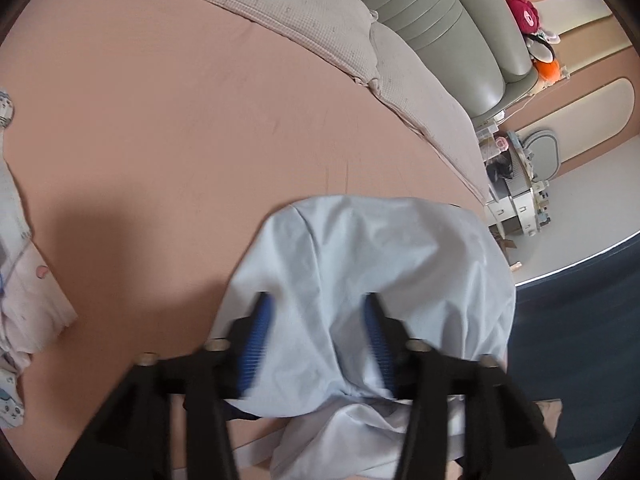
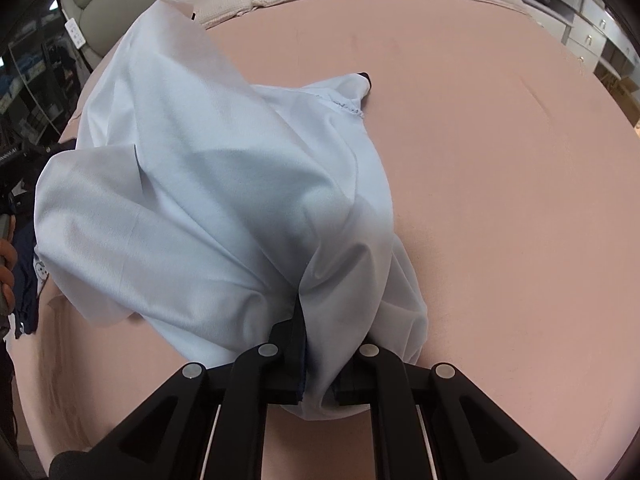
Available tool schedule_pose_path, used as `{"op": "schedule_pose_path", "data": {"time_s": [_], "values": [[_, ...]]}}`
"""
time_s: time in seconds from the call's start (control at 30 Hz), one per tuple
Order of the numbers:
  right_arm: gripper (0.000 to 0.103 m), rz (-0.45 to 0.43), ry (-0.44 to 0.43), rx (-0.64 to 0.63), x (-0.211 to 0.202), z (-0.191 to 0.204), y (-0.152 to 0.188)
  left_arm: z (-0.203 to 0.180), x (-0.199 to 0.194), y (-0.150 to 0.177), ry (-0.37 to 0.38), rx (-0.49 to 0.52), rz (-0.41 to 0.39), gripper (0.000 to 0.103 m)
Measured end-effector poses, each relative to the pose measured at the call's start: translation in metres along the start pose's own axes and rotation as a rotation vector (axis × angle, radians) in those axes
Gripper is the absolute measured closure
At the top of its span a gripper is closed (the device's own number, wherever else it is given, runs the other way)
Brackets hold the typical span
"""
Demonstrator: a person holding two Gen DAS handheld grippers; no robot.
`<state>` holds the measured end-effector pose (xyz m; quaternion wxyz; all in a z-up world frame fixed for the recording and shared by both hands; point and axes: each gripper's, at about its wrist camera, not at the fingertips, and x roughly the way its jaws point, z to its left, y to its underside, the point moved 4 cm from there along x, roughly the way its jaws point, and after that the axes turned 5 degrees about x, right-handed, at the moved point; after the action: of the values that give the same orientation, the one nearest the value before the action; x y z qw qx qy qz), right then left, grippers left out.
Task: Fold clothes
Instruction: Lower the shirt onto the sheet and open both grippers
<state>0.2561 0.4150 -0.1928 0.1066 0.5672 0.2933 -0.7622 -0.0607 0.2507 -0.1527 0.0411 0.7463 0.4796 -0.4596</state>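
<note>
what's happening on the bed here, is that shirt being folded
A person is folding a light blue garment on a pink bed sheet, with a handheld gripper in each hand. The right gripper is shut on a bunched part of the cloth. The left gripper is open, its blue pads either side of the fabric without pinching it. The garment is rumpled, not yet flat. More clothes lie to one side.

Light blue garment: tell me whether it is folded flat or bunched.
Bunched. The light blue garment lies rumpled in loose creases on the pink bed.
</note>
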Motion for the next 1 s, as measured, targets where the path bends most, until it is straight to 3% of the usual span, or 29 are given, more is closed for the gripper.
{"op": "schedule_pose_path", "data": {"time_s": [0.07,0.23,0.33,0.43,0.5,0.57,0.6,0.8,1.0], "values": [[0.095,0.003,0.003,-0.011,0.000,0.002,0.001,0.000,-0.001,-0.006,-0.033,0.017,-0.004,0.043],[0.094,0.013,-0.024,-0.014,-0.003,0.002,0.006,-0.003,0.008,-0.015,-0.030,0.026,0.048,0.042],[0.091,0.032,-0.063,0.007,-0.003,0.004,-0.007,-0.009,0.012,-0.020,-0.127,0.115,0.065,0.042],[0.081,0.035,-0.082,0.045,-0.012,0.000,-0.018,-0.015,0.020,-0.025,-0.158,0.175,0.076,0.042],[0.068,0.018,-0.073,0.056,-0.025,-0.002,-0.021,-0.019,0.024,-0.029,-0.153,0.190,0.085,0.042],[0.033,-0.012,-0.059,0.058,-0.041,-0.005,-0.027,-0.025,0.030,-0.033,-0.137,0.207,0.091,0.042],[0.030,-0.031,-0.066,0.062,-0.049,-0.006,-0.030,-0.029,0.033,-0.036,-0.130,0.218,0.096,0.042],[0.023,-0.133,-0.095,0.103,-0.087,-0.016,-0.067,-0.056,0.065,-0.052,-0.134,0.290,0.169,0.042],[0.022,-0.185,-0.073,0.083,-0.061,-0.007,-0.105,-0.084,0.072,-0.053,-0.144,0.330,0.213,0.042]]}}
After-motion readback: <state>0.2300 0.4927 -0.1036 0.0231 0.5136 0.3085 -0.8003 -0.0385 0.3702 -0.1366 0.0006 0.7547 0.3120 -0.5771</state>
